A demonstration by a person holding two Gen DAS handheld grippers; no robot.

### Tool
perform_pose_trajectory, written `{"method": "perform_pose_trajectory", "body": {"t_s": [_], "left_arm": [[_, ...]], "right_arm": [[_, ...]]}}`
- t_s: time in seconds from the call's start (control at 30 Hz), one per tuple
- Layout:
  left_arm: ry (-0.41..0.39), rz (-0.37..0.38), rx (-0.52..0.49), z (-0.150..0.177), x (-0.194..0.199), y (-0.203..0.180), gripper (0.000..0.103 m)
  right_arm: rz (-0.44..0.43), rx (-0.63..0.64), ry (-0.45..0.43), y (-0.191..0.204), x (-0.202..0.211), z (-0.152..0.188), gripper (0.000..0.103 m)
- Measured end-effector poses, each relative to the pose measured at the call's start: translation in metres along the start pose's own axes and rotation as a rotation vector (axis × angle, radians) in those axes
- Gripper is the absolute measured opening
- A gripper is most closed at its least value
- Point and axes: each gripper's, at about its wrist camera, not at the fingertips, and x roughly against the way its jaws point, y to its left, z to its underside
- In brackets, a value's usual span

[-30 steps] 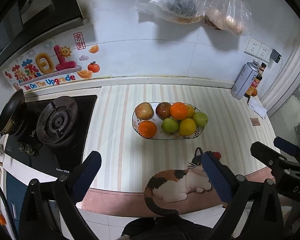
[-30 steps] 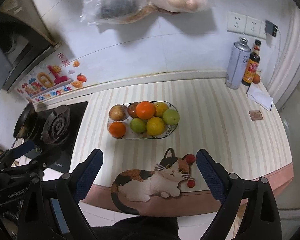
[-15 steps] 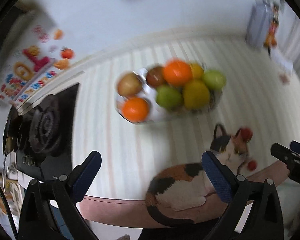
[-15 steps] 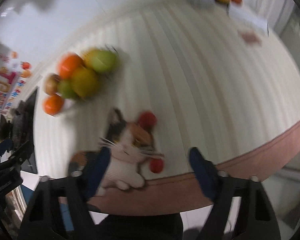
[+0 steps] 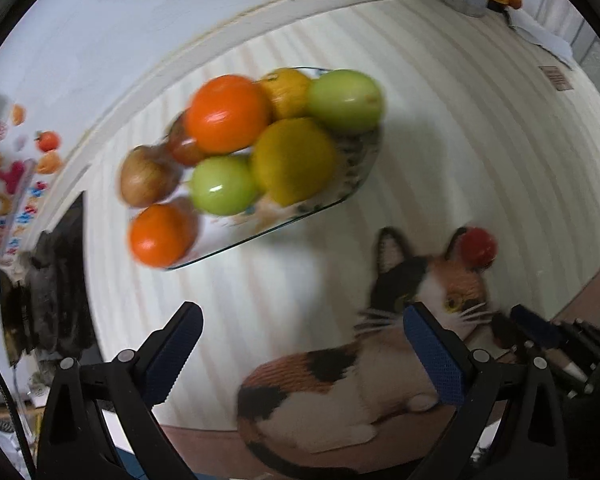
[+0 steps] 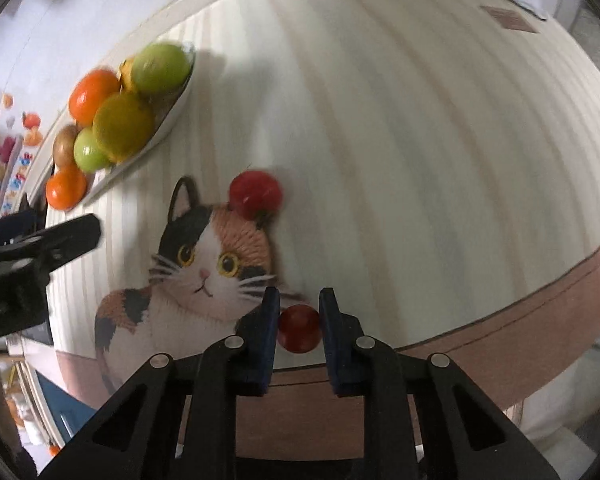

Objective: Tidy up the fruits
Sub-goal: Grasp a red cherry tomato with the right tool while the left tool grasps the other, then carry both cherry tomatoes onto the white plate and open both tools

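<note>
Fruit count: seven pieces in the dish (image 5: 352, 184), two cherry tomatoes (image 6: 255, 194) beside it. Right tool (image 6: 299, 330) clamps one, left tool (image 5: 300, 356) gapes empty. No readable labels.

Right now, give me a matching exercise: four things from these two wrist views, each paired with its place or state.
Things:
1. small red cherry tomato
2. larger red tomato
3. round green fruit
4. left gripper

Places or states:
A. in the glass fruit dish
B. jaws wide apart, nothing between them
C. between the right gripper pads
D. loose by the printed cat's ear

Pairs: 1-C, 2-D, 3-A, 4-B
</note>
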Motion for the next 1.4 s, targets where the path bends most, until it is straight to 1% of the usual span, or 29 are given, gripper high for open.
{"method": "perform_pose_trajectory", "body": {"t_s": [0.17,0.23,0.27,0.3,0.33,0.37,0.4,0.53,0.6,0.7,0.8,0.83,0.9,1.03,1.17,1.27,1.3,1.33,1.4], "left_arm": [[0.032,0.148,-0.047,-0.026,-0.011,-0.034,0.103],[0.044,0.192,-0.07,-0.034,-0.016,-0.049,0.101],[0.056,0.221,-0.08,-0.037,-0.02,-0.056,0.098],[0.07,0.238,-0.088,-0.041,-0.025,-0.064,0.092],[0.084,0.253,-0.099,-0.043,-0.03,-0.071,0.088],[0.098,0.27,-0.107,-0.045,-0.035,-0.077,0.079],[0.111,0.28,-0.113,-0.046,-0.039,-0.082,0.071],[0.132,0.305,-0.146,-0.049,-0.049,-0.099,0.054],[0.136,0.309,-0.163,-0.049,-0.051,-0.106,0.039],[0.126,0.302,-0.177,-0.049,-0.051,-0.112,0.031],[0.123,0.312,-0.172,-0.05,-0.052,-0.115,0.029],[0.121,0.316,-0.167,-0.05,-0.052,-0.114,0.029],[0.104,0.317,-0.159,-0.051,-0.05,-0.111,0.029],[0.084,0.338,-0.126,-0.046,-0.045,-0.09,0.029],[0.05,0.358,-0.064,-0.039,-0.028,-0.055,0.029],[0.019,0.37,0.001,-0.032,-0.012,-0.018,0.029],[0.0,0.369,0.032,-0.029,-0.004,0.001,0.029],[-0.011,0.368,0.052,-0.026,0.001,0.008,0.029],[-0.027,0.365,0.11,-0.023,0.011,0.041,0.029]], "right_arm": [[0.016,-0.076,-0.037,-0.03,0.018,-0.008,0.022],[0.031,-0.102,-0.046,-0.043,0.023,-0.01,0.022],[0.036,-0.114,-0.048,-0.049,0.024,-0.011,0.022],[0.039,-0.123,-0.05,-0.053,0.025,-0.011,0.022],[0.045,-0.132,-0.052,-0.056,0.026,-0.01,0.022],[0.048,-0.139,-0.053,-0.059,0.027,-0.01,0.022],[0.051,-0.148,-0.055,-0.063,0.029,-0.011,0.022],[0.053,-0.179,-0.057,-0.07,0.03,-0.008,0.022],[0.056,-0.19,-0.058,-0.071,0.029,-0.008,0.022],[0.061,-0.19,-0.064,-0.071,0.031,-0.01,0.022],[0.066,-0.181,-0.071,-0.061,0.031,-0.017,0.022],[0.066,-0.177,-0.074,-0.064,0.033,-0.016,0.022],[0.066,-0.167,-0.081,-0.061,0.035,-0.019,0.022],[0.056,-0.147,-0.093,-0.056,0.045,-0.021,0.022],[0.027,-0.101,-0.095,-0.033,0.048,-0.025,0.022],[-0.014,-0.057,-0.087,-0.006,0.043,-0.031,0.022],[-0.033,-0.041,-0.085,0.006,0.041,-0.033,0.022],[-0.05,-0.029,-0.084,0.016,0.038,-0.035,0.022],[-0.09,0.0,-0.077,0.039,0.033,-0.041,0.022]]}}
